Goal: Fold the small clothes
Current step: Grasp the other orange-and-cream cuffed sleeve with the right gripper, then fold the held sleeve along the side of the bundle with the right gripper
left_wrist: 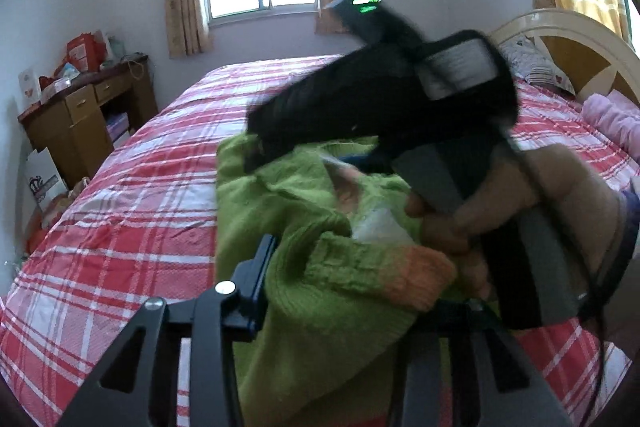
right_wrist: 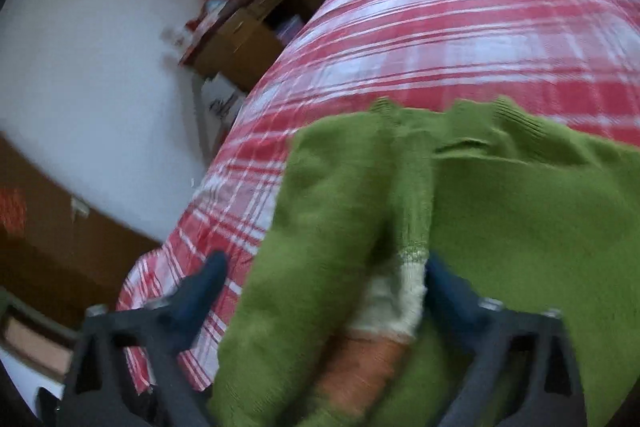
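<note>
- Left tongs: fingers spread wide, the green knit sweater bunched between them; the left finger shows its blue pad against the fabric, the right finger is buried under cloth and hand; whether they pinch the knit cannot be told
- Sweater: heaped on the red-and-white plaid bed directly ahead of the left tongs; a ribbed sleeve with an orange cuff lies across the gap between the fingers
- Right hand: to the right of the left tongs, gripping the handle of the other device, whose black body crosses above the sweater
- Right tongs: fingers spread, the left finger over bare bedspread, the right finger against the knit; the sleeve with white and orange bands runs between them; view blurred
- Wooden desk: far left of both tongs, beside the bed, against the wall
</note>
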### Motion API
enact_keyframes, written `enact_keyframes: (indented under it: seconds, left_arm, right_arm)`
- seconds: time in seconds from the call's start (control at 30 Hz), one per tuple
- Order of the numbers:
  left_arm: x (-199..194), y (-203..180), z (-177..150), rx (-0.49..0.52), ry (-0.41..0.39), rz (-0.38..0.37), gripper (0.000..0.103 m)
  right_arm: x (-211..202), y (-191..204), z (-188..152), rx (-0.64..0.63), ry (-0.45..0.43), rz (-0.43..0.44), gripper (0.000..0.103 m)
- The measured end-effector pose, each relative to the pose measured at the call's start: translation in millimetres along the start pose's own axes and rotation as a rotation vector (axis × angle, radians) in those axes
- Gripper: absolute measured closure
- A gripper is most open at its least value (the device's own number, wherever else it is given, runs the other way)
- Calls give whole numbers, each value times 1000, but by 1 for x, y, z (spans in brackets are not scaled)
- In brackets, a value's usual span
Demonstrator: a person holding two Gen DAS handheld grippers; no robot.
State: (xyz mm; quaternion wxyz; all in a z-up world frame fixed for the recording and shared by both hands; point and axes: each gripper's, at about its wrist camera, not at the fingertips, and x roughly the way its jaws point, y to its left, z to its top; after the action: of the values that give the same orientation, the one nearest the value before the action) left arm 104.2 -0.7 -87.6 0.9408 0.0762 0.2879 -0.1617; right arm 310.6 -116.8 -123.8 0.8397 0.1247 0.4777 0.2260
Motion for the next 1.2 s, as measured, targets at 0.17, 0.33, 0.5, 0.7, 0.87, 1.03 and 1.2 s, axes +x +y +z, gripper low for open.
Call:
enact_keyframes:
  seconds: [0.17,0.33,0.5,0.7,0.87,1.03,1.2]
  left_arm:
    - [-1,1,7,-20,-14,-18,79]
    - [-11,-7,17,-11,-70,-59,83]
    - [-22,-29,30,42,-124,-112,84]
    - [-20,-78,45,134,-126,-185,85]
    - [-5,-116,48,171,-79,-242,85]
    - [10,-150,41,218,-27,-272,85]
    - [18,-160,29,238,11,-282,85]
  right_arm:
    - [-11,2,0,-46,-37,-25,83]
    - [-47,-4,-3,-38,-111,-12,88]
    - [-91,-11,-3,-47,-183,-34,89]
    - [-145,-39,-8,-46,-231,-97,89]
    - [-167,-82,-24,17,-231,-152,89]
    - [-168,-130,-45,104,-211,-176,89]
    - [-162,-156,-63,139,-208,-168,89]
